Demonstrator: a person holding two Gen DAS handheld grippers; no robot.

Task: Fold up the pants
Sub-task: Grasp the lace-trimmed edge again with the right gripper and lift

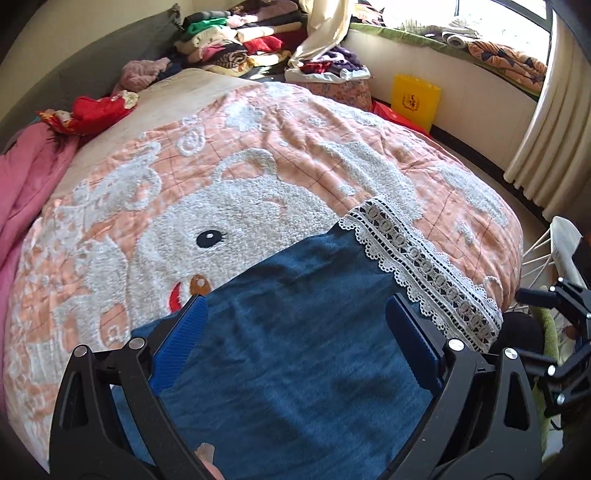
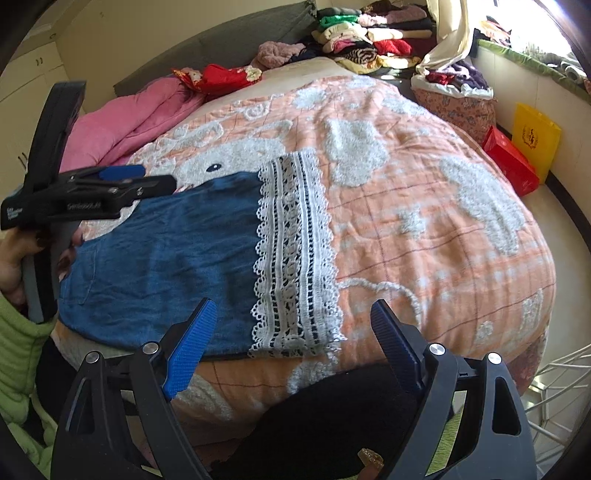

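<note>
In the lower part of the right wrist view the right gripper (image 2: 293, 325) has its blue-padded jaws spread wide and holds nothing; its left finger hangs over the near edge of the blue pants (image 2: 162, 266), the right one over bare quilt. The left gripper (image 1: 295, 325) also stands wide, both fingers poised above the blue cloth, gripping none of it (whether the pads brush the fabric cannot be told).

The pants lie flat in a compact block at the lower left of the right wrist frame, the white lace hem (image 2: 291, 254) running down their right side, all on the peach rabbit quilt (image 2: 424, 240). Judging by that short, tidy outline, at least one fold looks done. What remains is probably one more fold or a smoothing, though the layers beneath are hidden.

Further back, a pink blanket (image 2: 122, 125) bunches at middle left, well apart from the pants. At the top of the frame sit stacks of folded clothes (image 2: 365, 33); a yellow bag (image 2: 535, 136) stands at the right edge. Nothing lies on the quilt close enough to hinder a fold.
</note>
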